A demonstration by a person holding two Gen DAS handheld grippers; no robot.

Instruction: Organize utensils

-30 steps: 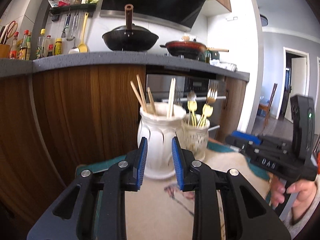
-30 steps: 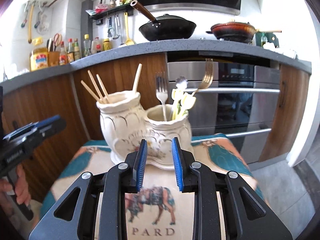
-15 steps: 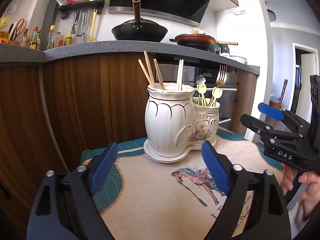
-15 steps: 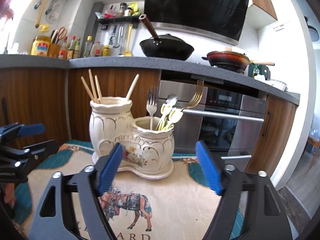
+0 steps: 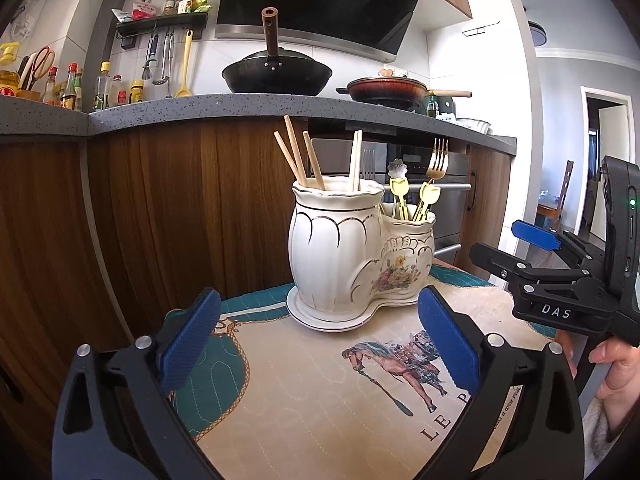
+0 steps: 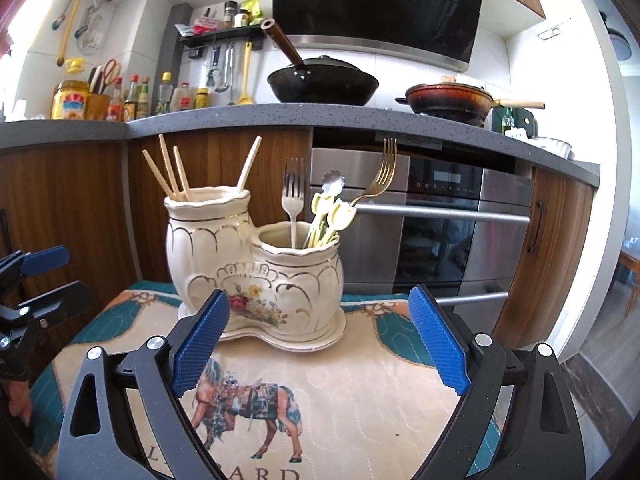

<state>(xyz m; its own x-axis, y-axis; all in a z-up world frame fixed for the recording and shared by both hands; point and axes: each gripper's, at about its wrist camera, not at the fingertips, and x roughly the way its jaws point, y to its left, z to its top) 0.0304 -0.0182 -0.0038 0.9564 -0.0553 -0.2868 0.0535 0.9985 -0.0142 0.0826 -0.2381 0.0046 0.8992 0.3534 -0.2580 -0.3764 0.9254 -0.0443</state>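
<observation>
A cream ceramic double holder stands on a saucer at the far end of a horse-print cloth. Its tall pot holds wooden chopsticks. The low pot holds a silver fork, a gold fork and yellow tulip-handled spoons. My left gripper hovers short of the holder, jaws opening wide with nothing between them. My right gripper does the same from the right side, also empty.
Behind the table runs a grey counter on wooden cabinets, with a black wok, a red pan and bottles. A steel oven stands behind the holder. A hand grips the right tool.
Both grippers went from nearly shut to wide open. Both tilted a little, so the holder now sits higher in each view.
</observation>
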